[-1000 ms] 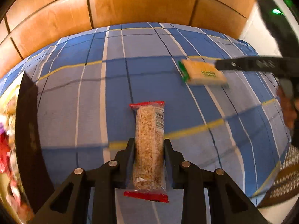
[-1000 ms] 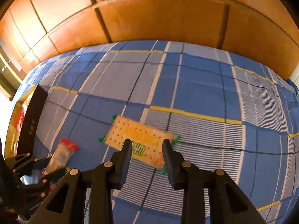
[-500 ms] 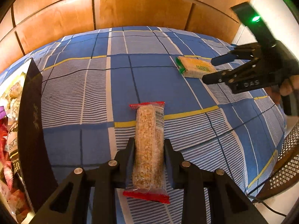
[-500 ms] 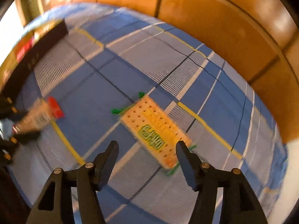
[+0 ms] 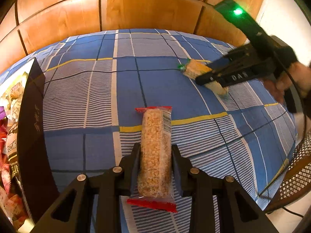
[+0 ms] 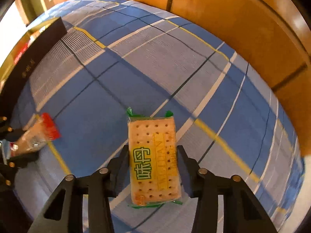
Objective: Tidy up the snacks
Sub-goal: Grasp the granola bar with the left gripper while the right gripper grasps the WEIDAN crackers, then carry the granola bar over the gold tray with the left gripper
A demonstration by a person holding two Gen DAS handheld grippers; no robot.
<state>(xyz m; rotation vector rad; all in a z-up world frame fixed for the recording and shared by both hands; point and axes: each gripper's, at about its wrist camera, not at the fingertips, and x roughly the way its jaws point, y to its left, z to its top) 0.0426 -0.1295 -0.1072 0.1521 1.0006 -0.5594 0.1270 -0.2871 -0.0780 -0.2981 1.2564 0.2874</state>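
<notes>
- The left tool (image 5: 155,155) is clenched on a rice-crisp bar (image 5: 155,151) in a clear wrapper with red ends; both fingers press its long sides, and the bar points away from the camera, over the table's blue checked cloth (image 5: 87,104).
- The right tool (image 6: 153,167) straddles a cracker packet (image 6: 153,159) with green ends. Its jaws are closing, with the packet between them. The fingers lie just beside the packet's edges, and I cannot tell whether they press it yet, so I judge this grip as not yet made.
- In the left wrist view the cracker packet (image 5: 202,73) lies on the cloth toward the far right, with the right tool (image 5: 213,77) over it and a hand (image 5: 291,81) behind.
- A dark box (image 5: 33,136) stands at the left edge of the table, with many wrapped snacks (image 5: 9,116) already inside. It looks like the place for the snacks.
- Done, by my reading: most snacks are in the box, and one bar is picked.
- Left: close on the cracker packet, lift it, carry both items to the box and drop them in.
- No other loose snacks show on the cloth, so the task seems near its end.
</notes>
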